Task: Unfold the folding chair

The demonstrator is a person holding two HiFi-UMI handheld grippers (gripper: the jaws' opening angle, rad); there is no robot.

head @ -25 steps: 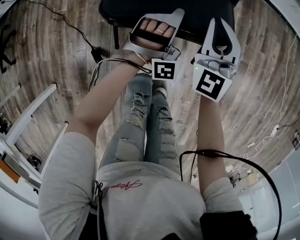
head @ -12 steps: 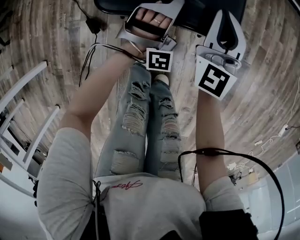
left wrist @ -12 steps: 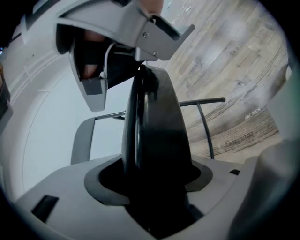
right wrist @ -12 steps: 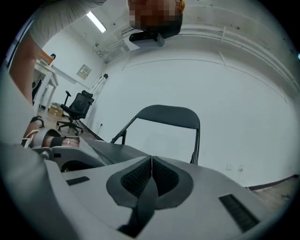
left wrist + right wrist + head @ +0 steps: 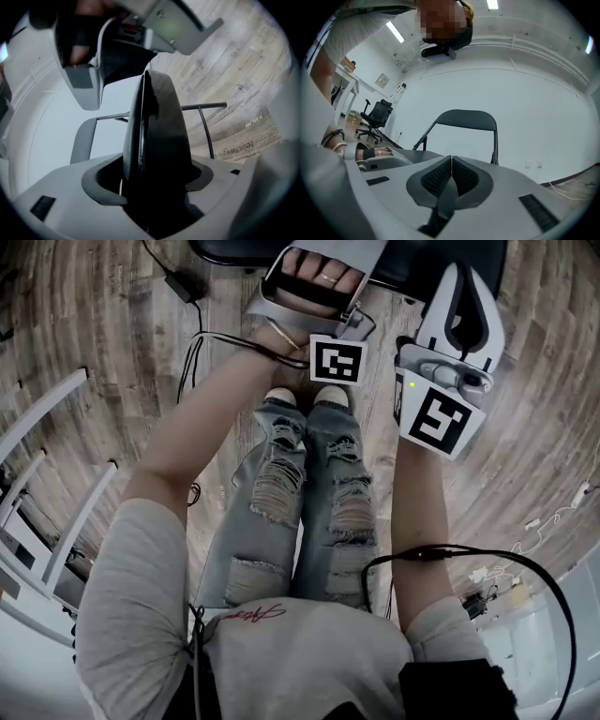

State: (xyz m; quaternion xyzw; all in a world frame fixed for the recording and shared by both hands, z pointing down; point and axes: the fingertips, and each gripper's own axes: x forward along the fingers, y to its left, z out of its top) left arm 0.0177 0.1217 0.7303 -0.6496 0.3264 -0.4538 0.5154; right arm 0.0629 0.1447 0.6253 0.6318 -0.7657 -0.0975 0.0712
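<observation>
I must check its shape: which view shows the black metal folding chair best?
The right gripper view: the black metal folding chair shows backrest and frame. Left gripper view: one panel edge-on. Head view: a cropped sliver.

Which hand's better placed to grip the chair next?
Left, likely: jaws of the left hand-held gripper, just opened, straddle a black panel of the folding chair. The right hand-held gripper is shut, short of it.

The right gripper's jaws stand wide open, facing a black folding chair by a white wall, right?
Not quite: the right gripper view shows the right gripper with its jaws shut together, empty. It does face the black folding chair by the white wall.
</observation>
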